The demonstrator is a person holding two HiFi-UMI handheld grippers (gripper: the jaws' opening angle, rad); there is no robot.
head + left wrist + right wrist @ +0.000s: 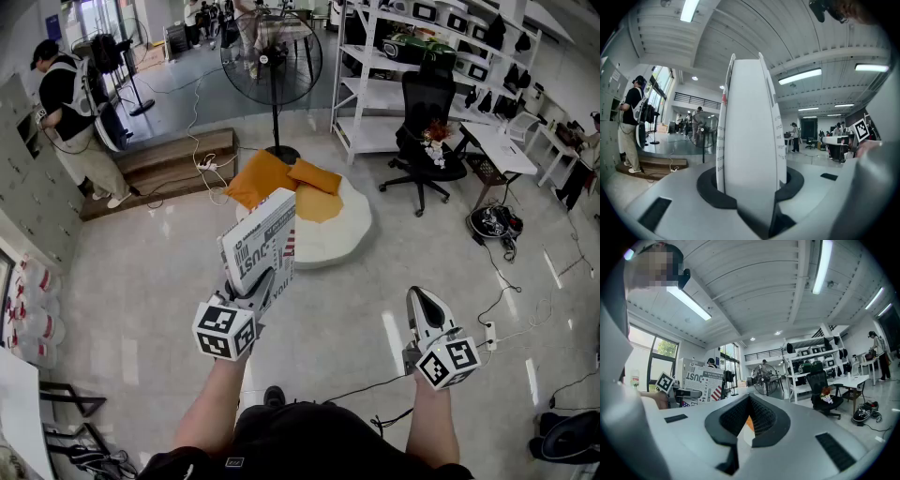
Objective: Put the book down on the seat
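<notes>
Book (262, 246) is in the air on the near side of the seat (345, 234), not on it. In the head view its top corner overlaps the seat's near-left rim.

The left gripper (253, 286) has it by the bottom end. Its fingers (710, 187) are clamped across the book's thickness, so the left gripper view shows the book (750, 131) edge-on between them.

Long axis runs up and away from the fingers, toward the seat, closer to standing than flat. The printed cover faces the person's right.

The seat lies straight ahead of the book, low on the floor (159, 281). Orange cushions (281, 180) take its far-left part; the near and right part is bare white.

My read: the book is short of the seat. It needs carrying forward and down, with the top end tipped forward so the cover lands flat on the bare part.

Right gripper (422, 305) sits well right of the book and also short of the seat. Its fingers are together with nothing between them. The left one is nearer and does the job.
</notes>
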